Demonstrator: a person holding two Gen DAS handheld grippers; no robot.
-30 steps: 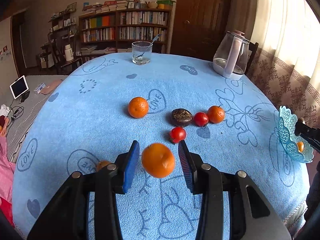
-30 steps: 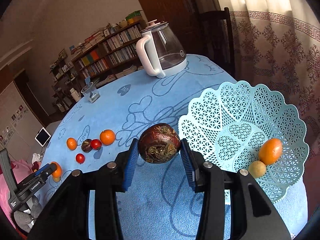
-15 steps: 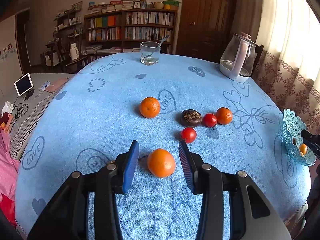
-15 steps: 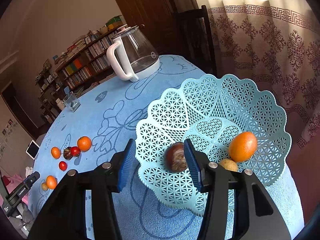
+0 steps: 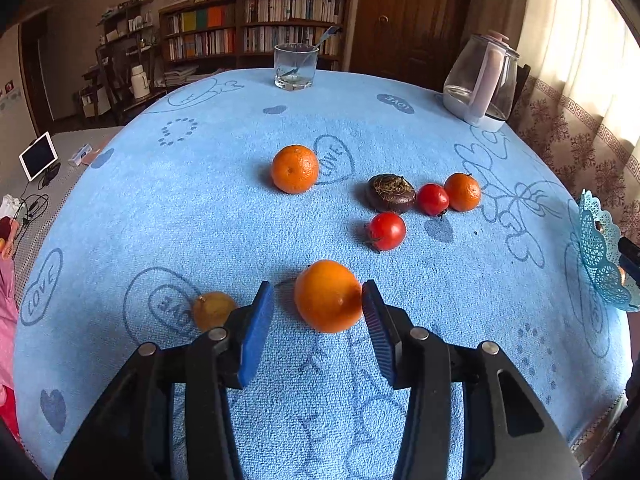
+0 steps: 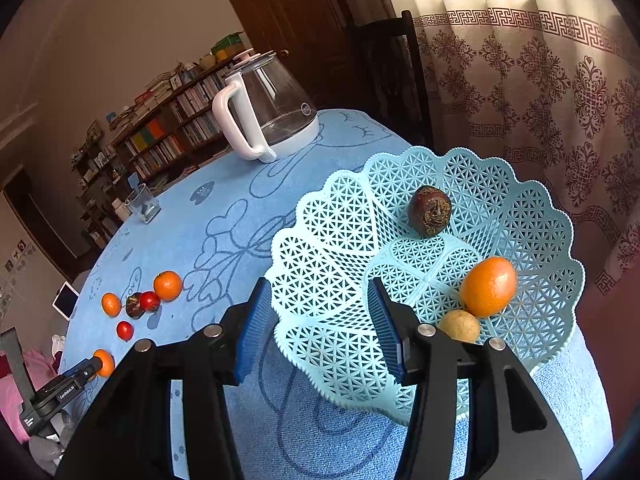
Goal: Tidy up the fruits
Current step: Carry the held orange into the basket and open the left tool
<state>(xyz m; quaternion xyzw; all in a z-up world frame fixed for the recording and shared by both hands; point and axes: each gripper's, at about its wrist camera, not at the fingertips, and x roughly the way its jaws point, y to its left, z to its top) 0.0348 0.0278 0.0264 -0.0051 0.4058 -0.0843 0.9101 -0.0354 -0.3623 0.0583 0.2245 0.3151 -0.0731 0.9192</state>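
Dropped from the right hand-held gripper (image 6: 316, 324) since a second ago, the dark brown, rough-skinned round fruit (image 6: 429, 211) now lies loose on the far inner wall of the pale turquoise lattice plastic basket (image 6: 340, 248), its dry, crusty stem end facing the camera. That gripper's jaws have just been opening and stand apart, astride the basket's near rim, with no fruit between them. At about four o'clock from the dark fruit sit a glossy orange citrus (image 6: 488, 286) and, touching it below, a small tan round fruit (image 6: 459, 326).

On the blue towelling-covered worktop (image 5: 200, 208), the left hand-held gripper (image 5: 318, 304) has come down around a smooth orange mandarin (image 5: 328, 296). Its jaws have just been opening; the right pad touches the peel, the left stands clear. A small yellowish fruit (image 5: 214, 310) lies at nine o'clock from the mandarin.
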